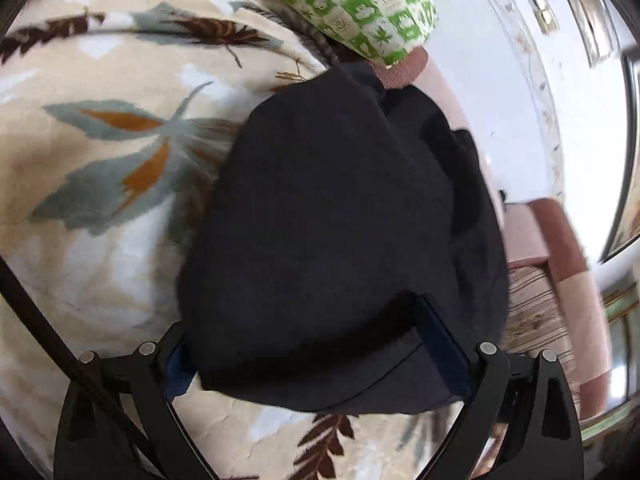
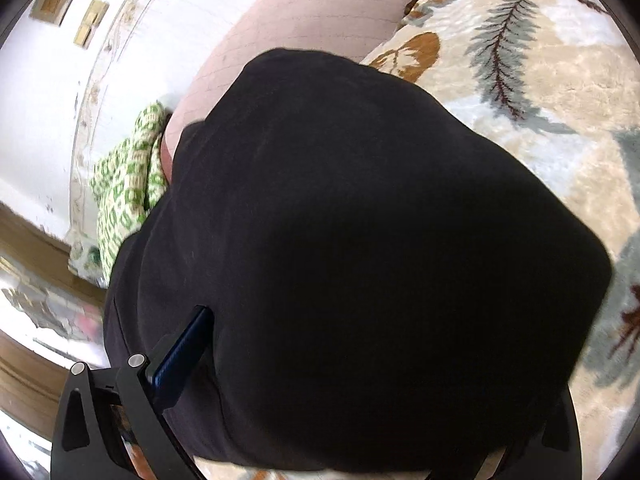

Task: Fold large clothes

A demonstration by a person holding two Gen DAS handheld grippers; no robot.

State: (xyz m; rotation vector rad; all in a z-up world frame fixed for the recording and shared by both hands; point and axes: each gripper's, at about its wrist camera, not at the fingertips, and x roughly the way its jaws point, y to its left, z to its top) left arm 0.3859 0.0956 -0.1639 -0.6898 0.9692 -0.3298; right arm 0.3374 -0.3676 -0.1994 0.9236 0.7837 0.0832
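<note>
While the left gripper shows both fingers spread wide, a thick fold of the black garment sits between them; the blue pad of one finger presses against the cloth edge, the other is mostly hidden behind the fabric. Can't tell if it's actually clamped or just straddling. Right gripper: only one blue-padded finger is visible, lying against the black garment; the other is buried under cloth, so its state is unreadable too. Garment is bunched into a dark mound on a cream leaf-print blanket, filling most of both views. Green-and-white patterned cloth lies just beyond the garment's far end. Pink upholstered surface borders the blanket, white wall behind it.
</note>
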